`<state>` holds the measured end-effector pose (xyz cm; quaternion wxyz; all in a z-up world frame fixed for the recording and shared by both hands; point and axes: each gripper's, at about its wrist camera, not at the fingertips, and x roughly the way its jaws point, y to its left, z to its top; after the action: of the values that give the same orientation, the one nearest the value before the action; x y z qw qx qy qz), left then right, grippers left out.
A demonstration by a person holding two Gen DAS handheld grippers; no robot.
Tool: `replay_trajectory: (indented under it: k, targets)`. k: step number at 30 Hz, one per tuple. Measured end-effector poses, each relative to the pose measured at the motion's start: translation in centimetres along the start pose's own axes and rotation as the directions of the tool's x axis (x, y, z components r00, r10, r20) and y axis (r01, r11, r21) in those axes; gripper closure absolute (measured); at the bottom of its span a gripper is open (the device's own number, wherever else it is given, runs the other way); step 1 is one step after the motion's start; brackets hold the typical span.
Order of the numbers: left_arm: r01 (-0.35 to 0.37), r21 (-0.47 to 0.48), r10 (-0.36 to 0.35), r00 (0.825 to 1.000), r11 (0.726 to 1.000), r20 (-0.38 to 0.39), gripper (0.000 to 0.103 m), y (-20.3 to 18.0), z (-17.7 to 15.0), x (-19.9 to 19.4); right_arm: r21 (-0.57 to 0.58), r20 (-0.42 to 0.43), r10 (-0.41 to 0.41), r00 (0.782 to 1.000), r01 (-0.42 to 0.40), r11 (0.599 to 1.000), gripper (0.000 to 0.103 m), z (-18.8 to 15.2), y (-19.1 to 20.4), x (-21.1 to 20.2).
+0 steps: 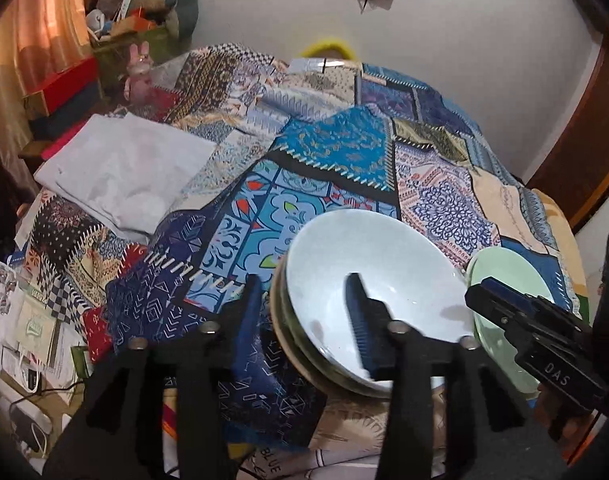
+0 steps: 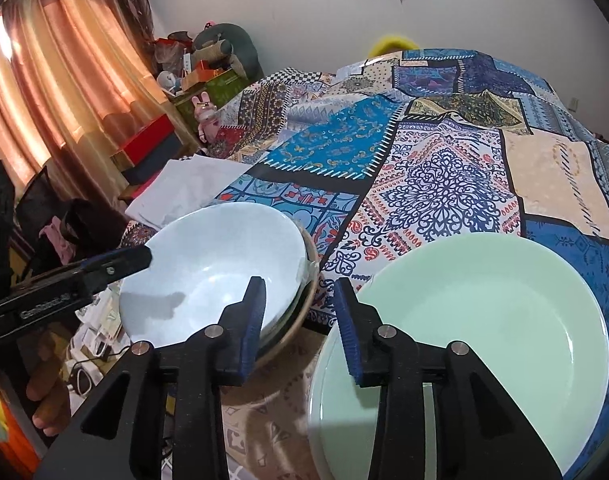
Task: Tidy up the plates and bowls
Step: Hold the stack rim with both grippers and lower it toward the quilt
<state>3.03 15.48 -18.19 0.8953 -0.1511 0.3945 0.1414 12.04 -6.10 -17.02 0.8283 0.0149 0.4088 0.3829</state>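
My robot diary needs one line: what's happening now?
left tool: open, straddling bowl stack rim | right tool: open, between bowls and green plate | nothing held

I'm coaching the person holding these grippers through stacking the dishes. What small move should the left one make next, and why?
Probably close the left gripper. Its jaws are open and straddle the near rim of the white bowl, which sits on top of the bowl stack: one finger inside, one outside. The right gripper is open between the stack and the green plate, holding nothing.
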Motion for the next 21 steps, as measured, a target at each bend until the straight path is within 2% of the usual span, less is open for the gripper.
replay_trajectory:
  k: [4,7,12,17,21]
  targets:
    - [-0.016,-0.018,0.015,0.999,1.000,-0.032,0.052,1.2,-0.5,1.1,0.001,-0.018,-0.004,1.000,0.004,1.000,0.070,-0.1,0.2,0.4]
    - [0.027,-0.053,-0.031,0.997,0.998,-0.068,0.051,2.1,-1.0,2.3,-0.001,-0.031,-0.011,0.999,0.011,1.000,0.069,-0.2,0.3,0.8]
    - [0.063,-0.059,-0.068,0.994,0.996,-0.083,0.048,2.3,-1.4,3.4,0.008,-0.051,-0.016,0.999,0.016,1.000,0.068,0.0,0.3,1.6]
    - [0.103,-0.082,-0.113,0.984,0.991,-0.134,0.048,2.7,-2.0,5.3,0.003,-0.071,-0.019,0.997,0.019,1.000,0.065,0.0,0.8,2.3]
    - [0.138,-0.115,-0.154,0.978,0.984,-0.142,0.049,3.4,-2.4,5.9,-0.003,-0.092,-0.011,0.996,0.010,1.000,0.065,-0.1,1.3,3.0]
